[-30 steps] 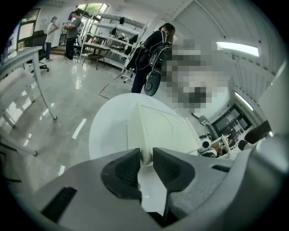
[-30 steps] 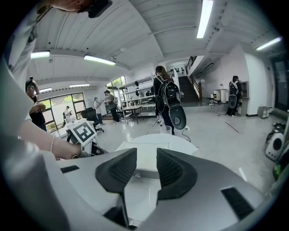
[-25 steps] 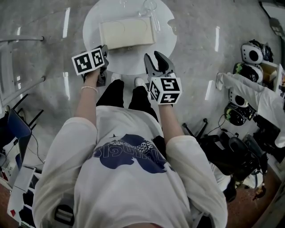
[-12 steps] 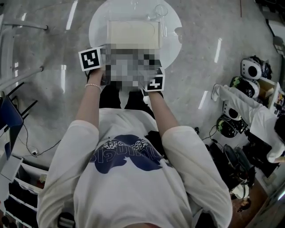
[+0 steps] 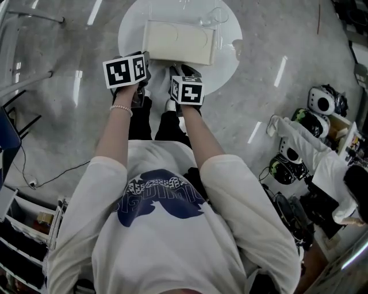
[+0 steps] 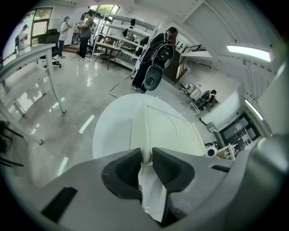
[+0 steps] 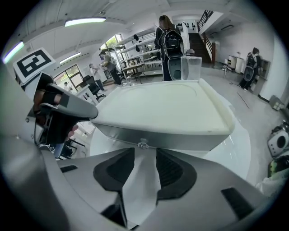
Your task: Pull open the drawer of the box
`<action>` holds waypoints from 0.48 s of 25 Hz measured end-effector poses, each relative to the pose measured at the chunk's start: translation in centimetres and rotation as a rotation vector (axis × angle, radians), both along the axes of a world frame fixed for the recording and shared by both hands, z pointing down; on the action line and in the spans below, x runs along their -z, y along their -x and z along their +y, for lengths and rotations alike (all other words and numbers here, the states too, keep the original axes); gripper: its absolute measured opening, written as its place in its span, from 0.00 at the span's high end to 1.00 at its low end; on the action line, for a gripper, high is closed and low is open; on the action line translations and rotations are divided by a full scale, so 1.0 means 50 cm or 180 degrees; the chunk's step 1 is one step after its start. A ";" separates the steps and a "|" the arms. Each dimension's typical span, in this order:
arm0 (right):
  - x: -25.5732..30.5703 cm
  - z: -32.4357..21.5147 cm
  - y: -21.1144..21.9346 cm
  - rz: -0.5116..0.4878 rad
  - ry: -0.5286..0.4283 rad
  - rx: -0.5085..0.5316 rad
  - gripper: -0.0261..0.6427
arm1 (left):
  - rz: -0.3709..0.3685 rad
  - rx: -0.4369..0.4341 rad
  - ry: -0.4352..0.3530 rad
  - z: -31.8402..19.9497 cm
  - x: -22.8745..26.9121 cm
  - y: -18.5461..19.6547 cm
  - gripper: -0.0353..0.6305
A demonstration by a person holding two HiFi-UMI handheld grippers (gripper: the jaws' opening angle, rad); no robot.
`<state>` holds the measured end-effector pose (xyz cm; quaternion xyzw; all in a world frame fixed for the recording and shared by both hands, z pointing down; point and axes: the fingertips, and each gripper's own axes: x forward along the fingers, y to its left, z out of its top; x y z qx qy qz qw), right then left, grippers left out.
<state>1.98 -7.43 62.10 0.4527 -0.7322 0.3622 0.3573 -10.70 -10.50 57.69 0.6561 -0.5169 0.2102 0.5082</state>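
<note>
A cream flat box (image 5: 180, 41) lies on a round white table (image 5: 227, 63). Its grey drawer front (image 7: 180, 140) carries a small clear knob (image 7: 142, 145). My left gripper (image 5: 142, 62) sits at the box's near left corner, and in the left gripper view the left gripper (image 6: 145, 155) is shut on that corner of the box (image 6: 167, 131). My right gripper (image 5: 183, 71) faces the drawer front. In the right gripper view the right gripper (image 7: 144, 154) stands open, its jaws having just been opening, with the knob just ahead of the gap and nothing between the pads.
A clear cup (image 5: 217, 15) stands at the table's back right, behind the box. Helmets and bags (image 5: 322, 100) lie on the floor to the right. A metal frame (image 5: 23, 17) stands at the left. People (image 6: 86, 27) stand far off in the room.
My right gripper has come down and in from beside the table's near edge to the box's drawer front. The left gripper has stayed at the box's corner.
</note>
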 end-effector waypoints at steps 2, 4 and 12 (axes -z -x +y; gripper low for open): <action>-0.005 -0.006 0.004 -0.0012 0.0030 -0.0025 0.74 | 0.0009 0.0015 -0.0002 0.000 0.000 0.001 0.82; -0.011 -0.009 0.010 -0.0037 0.0070 -0.0032 0.74 | 0.0012 0.0020 -0.0006 0.001 0.000 0.001 0.82; -0.018 -0.021 0.006 -0.0117 0.0144 -0.0360 0.80 | 0.0023 0.0012 -0.0017 0.000 0.000 -0.001 0.82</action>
